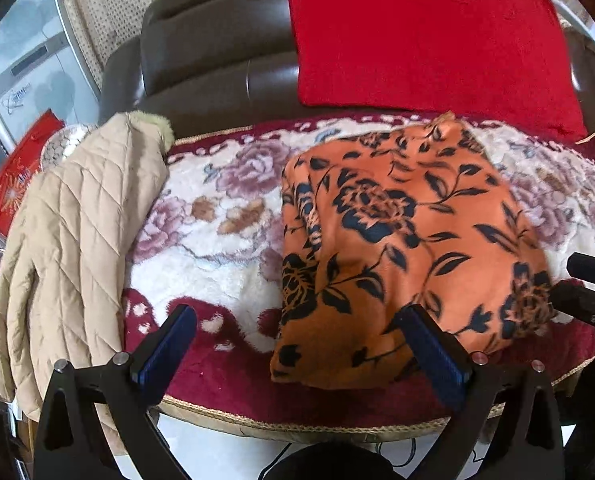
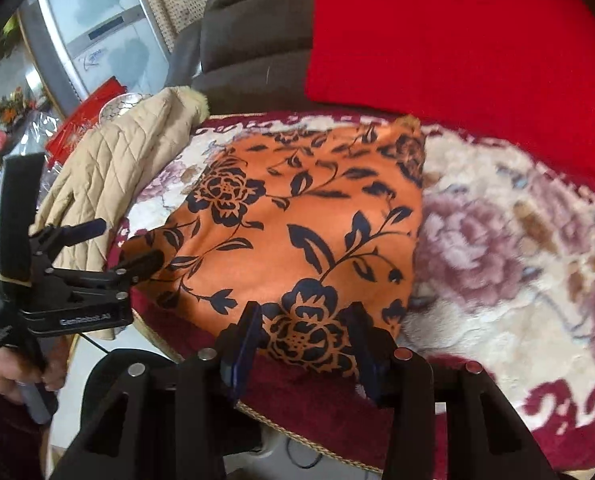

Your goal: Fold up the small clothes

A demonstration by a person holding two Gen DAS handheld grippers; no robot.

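An orange cloth with a dark floral print (image 1: pixel 401 248) lies folded on the flowered blanket (image 1: pixel 217 216); it also shows in the right wrist view (image 2: pixel 297 232). My left gripper (image 1: pixel 297 344) is open and empty, just short of the cloth's near left corner; its right finger (image 1: pixel 429 344) is over the cloth's near edge. My right gripper (image 2: pixel 305 340) is open and empty at the cloth's near right corner. The left gripper also shows in the right wrist view (image 2: pixel 121 244), held by a hand at the cloth's left side.
A beige quilted jacket (image 1: pixel 69 240) hangs over the seat's left side. A red cushion (image 1: pixel 429 36) leans on the dark sofa back (image 1: pixel 217 40). A red box (image 1: pixel 13 184) and a glass cabinet (image 1: pixel 29 64) stand at far left. The blanket's braided edge (image 1: pixel 297 424) is close below the grippers.
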